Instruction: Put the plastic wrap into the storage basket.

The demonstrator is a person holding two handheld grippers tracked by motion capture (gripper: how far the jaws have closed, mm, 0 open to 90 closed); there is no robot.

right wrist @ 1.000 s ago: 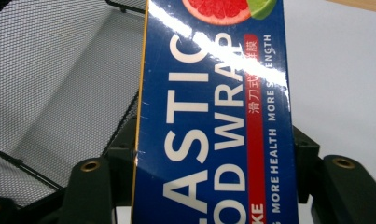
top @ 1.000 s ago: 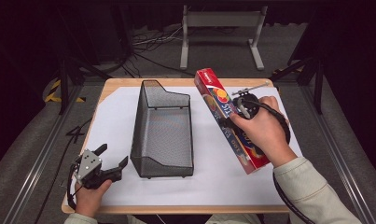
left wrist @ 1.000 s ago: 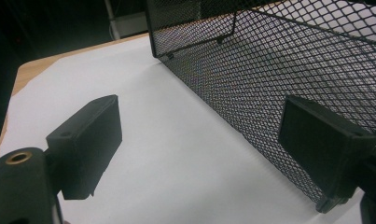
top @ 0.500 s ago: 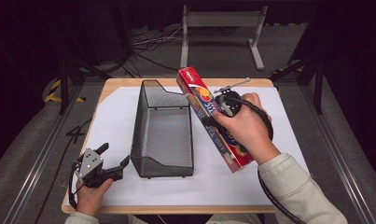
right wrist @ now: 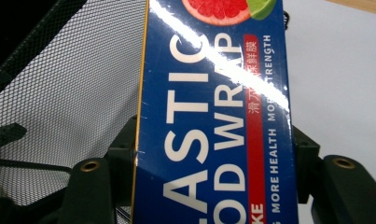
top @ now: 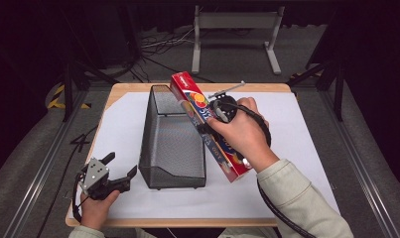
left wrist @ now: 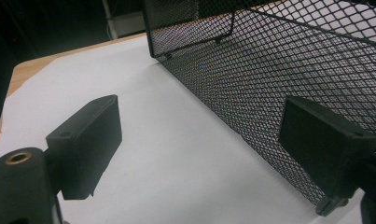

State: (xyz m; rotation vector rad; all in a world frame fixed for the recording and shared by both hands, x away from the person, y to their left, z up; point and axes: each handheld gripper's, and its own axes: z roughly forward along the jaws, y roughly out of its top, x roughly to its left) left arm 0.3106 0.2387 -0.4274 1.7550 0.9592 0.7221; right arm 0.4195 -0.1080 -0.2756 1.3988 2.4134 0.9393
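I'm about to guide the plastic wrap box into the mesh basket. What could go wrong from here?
1. The plastic wrap box is long and the right tool grips it near the middle; its raised far end could catch the mesh basket rim and twist in the grip.
2. The basket looks light; a bump could push it across the white sheet.
3. The left tool waits open beside the basket's near corner, not bracing it.
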